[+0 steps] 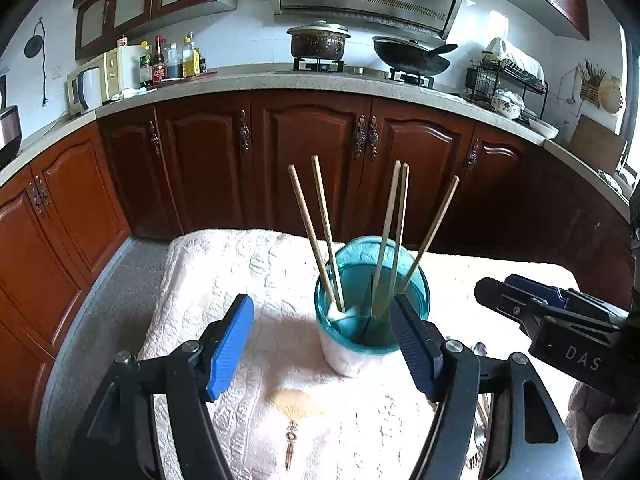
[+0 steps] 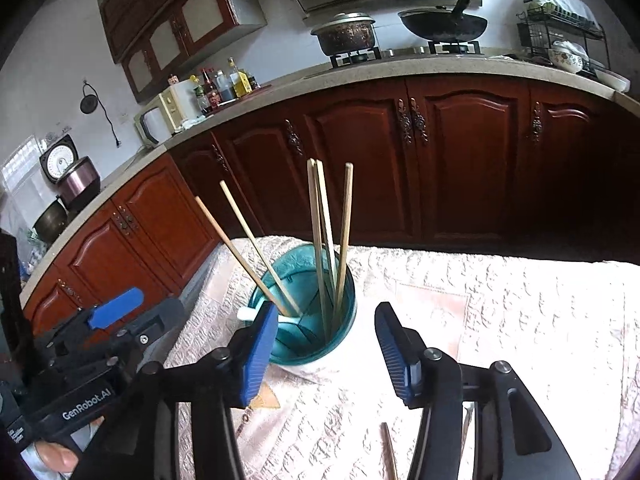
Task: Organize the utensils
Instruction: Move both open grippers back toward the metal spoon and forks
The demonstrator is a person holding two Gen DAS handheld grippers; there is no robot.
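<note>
A teal holder [image 1: 372,300] stands upright on the cloth-covered table [image 1: 240,280], with five wooden chopsticks [image 1: 324,232] leaning inside its divided compartments. The left gripper [image 1: 322,344] hovers just in front of it, fingers [image 1: 230,344] spread wide and empty. The right gripper [image 2: 326,354] is likewise open and empty beside the holder. More utensils [image 2: 388,452], possibly chopsticks, lie on the cloth beneath it.

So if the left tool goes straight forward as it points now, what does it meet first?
Most likely the teal utensil holder with its chopsticks; it stands just ahead of the open left tool, a little right of centre. Depth is unclear.
</note>
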